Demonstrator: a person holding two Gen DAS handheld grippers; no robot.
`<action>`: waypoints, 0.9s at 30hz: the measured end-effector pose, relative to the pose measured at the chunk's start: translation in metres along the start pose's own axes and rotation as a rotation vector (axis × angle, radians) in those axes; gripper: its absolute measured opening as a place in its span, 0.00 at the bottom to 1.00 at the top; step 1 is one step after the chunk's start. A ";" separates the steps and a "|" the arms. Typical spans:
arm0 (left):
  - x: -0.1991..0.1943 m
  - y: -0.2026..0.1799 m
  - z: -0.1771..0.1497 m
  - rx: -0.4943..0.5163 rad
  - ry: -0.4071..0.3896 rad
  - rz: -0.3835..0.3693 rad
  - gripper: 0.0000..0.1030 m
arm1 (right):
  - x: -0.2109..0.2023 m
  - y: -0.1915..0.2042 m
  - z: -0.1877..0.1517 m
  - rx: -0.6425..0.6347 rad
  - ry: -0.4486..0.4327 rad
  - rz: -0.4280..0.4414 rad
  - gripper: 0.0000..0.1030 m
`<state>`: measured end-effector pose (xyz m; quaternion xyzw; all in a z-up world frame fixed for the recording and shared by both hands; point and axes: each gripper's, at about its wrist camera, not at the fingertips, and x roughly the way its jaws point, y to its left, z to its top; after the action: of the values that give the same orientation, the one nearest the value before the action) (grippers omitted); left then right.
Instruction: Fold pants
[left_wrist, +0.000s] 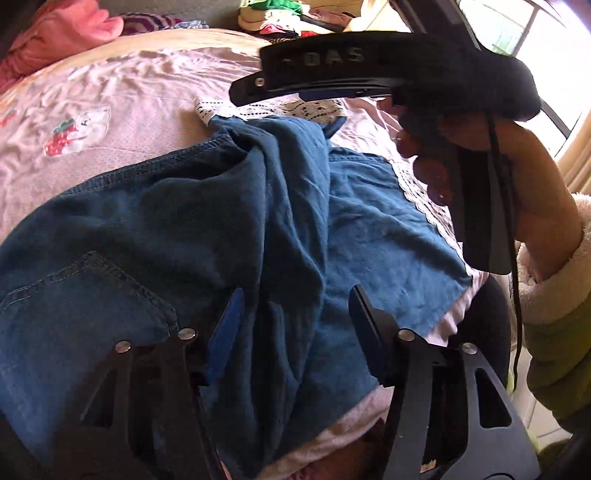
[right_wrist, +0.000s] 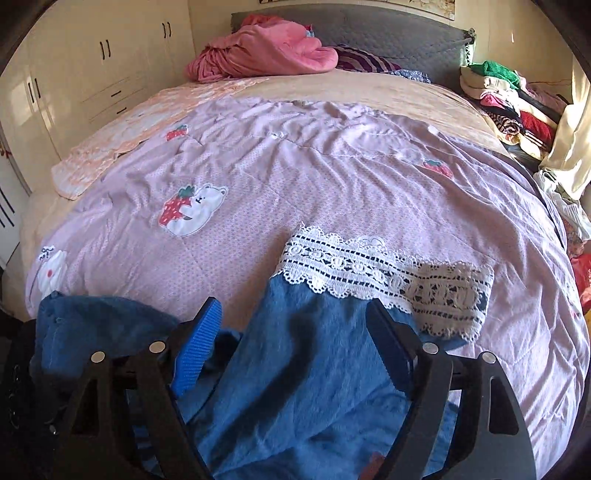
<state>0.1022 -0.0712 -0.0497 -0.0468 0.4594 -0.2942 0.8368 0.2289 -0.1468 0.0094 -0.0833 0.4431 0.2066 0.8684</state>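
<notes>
Hovering over blue pants (left_wrist: 192, 229) with lace hems (right_wrist: 384, 277) on a pink quilt (right_wrist: 295, 173), left gripper (left_wrist: 295, 310) and right gripper (right_wrist: 295, 332) gape empty, seemingly between folds.

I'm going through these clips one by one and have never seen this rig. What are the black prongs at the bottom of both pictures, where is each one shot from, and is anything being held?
No robot here: a person carries a handheld two-finger gripper in each hand, each with a camera looking along its fingers. The prongs are those fingers. One picture looks from the left gripper, the other from the right gripper; the left view also shows the right gripper in the person's hand. Blue denim pants with a white lace hem lie on a pink bedspread. Both grippers stand open above the fabric, gripping nothing.
</notes>
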 end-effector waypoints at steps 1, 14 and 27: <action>0.001 0.002 0.001 -0.006 -0.006 -0.002 0.47 | 0.007 0.001 0.005 -0.002 0.011 0.002 0.77; -0.001 0.008 0.004 0.016 -0.037 -0.028 0.40 | 0.091 -0.011 0.033 -0.024 0.133 -0.121 0.29; -0.003 -0.005 0.013 0.027 -0.073 -0.023 0.49 | -0.049 -0.080 0.005 0.254 -0.155 0.080 0.10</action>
<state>0.1096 -0.0763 -0.0384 -0.0514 0.4241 -0.3080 0.8501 0.2414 -0.2318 0.0486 0.0612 0.4001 0.1893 0.8946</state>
